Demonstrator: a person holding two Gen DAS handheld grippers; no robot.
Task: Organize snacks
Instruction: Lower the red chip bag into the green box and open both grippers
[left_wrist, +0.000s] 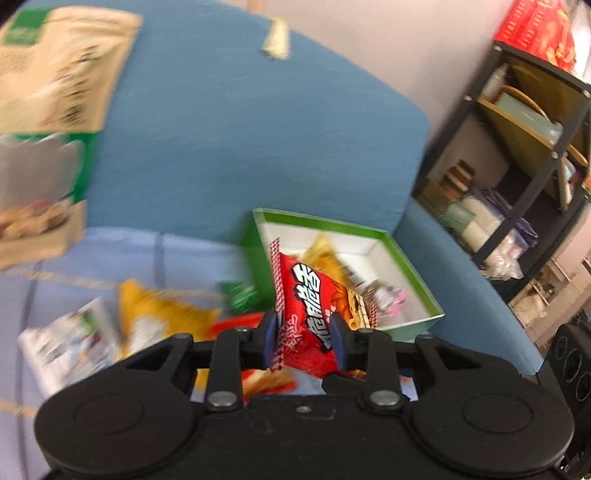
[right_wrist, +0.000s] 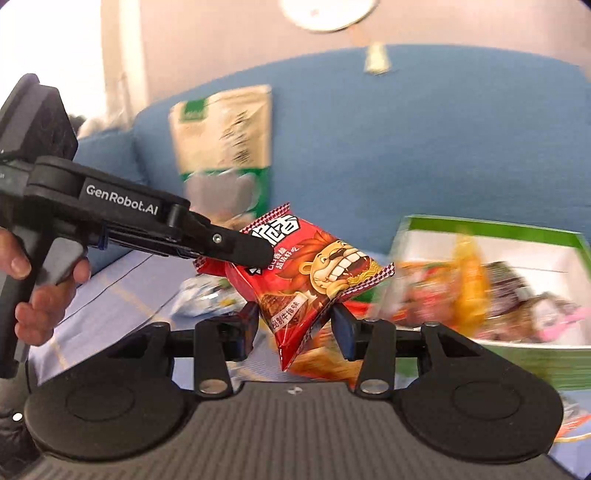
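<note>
A red snack packet (left_wrist: 314, 306) with a lion print hangs above the sofa seat. My left gripper (left_wrist: 304, 332) is shut on its lettered end. In the right wrist view the left gripper (right_wrist: 255, 254) reaches in from the left and pinches the red snack packet (right_wrist: 325, 266) near its top. The packet's lower corner sits between the fingers of my right gripper (right_wrist: 297, 325), which touch it on both sides. A green box (left_wrist: 317, 219) with white walls stands just beyond and holds several snacks. The green box (right_wrist: 491, 225) appears at the right of the right wrist view too.
A tall tan and green pouch (left_wrist: 55, 92) leans on the blue sofa back (left_wrist: 240, 129). Yellow (left_wrist: 159, 314) and white (left_wrist: 70, 343) packets lie loose on the pale blue seat cover. A dark shelf unit (left_wrist: 524, 147) stands to the right. A person's hand (right_wrist: 44, 295) grips the left handle.
</note>
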